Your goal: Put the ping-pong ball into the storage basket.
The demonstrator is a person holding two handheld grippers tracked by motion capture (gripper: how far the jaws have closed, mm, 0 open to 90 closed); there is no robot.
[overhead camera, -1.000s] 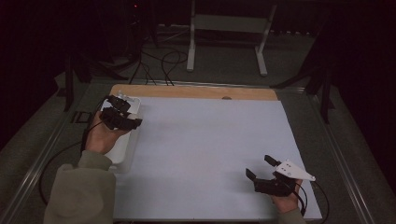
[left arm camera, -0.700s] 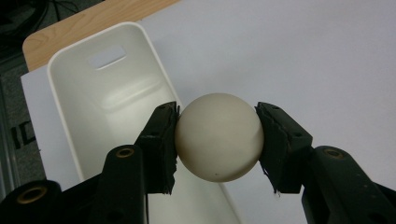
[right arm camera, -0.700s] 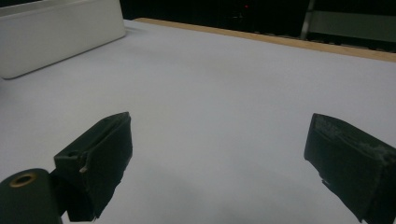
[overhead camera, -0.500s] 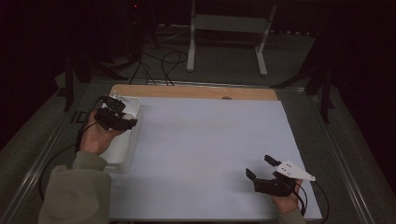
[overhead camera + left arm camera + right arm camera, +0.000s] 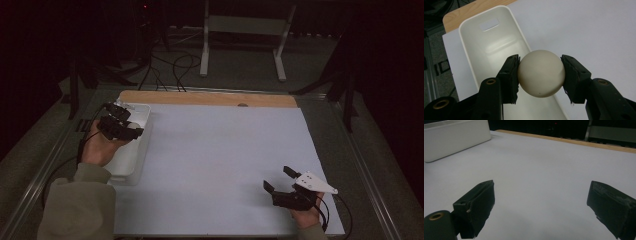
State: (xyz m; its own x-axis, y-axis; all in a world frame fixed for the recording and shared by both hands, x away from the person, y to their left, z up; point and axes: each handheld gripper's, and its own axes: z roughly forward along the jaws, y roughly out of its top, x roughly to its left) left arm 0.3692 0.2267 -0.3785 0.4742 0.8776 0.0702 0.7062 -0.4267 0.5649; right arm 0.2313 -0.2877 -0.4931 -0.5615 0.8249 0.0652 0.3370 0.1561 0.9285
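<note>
White sheet covers the table (image 5: pixel 225 165). At the high view's left, the left gripper (image 5: pixel 540 75) clamps a cream ball (image 5: pixel 541 72) above the white bin (image 5: pixel 486 40); releasing it inside seems next. Lower right, the right gripper (image 5: pixel 541 205) rests wide, empty.

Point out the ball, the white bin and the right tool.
ball (image 5: pixel 541 73), left gripper view, middle of its front.
white bin (image 5: pixel 495 46), left gripper view, bare inner floor.
right tool (image 5: pixel 280 179), high view, midway between its fingertips.

Overhead, 2 close tool-mounted views
</note>
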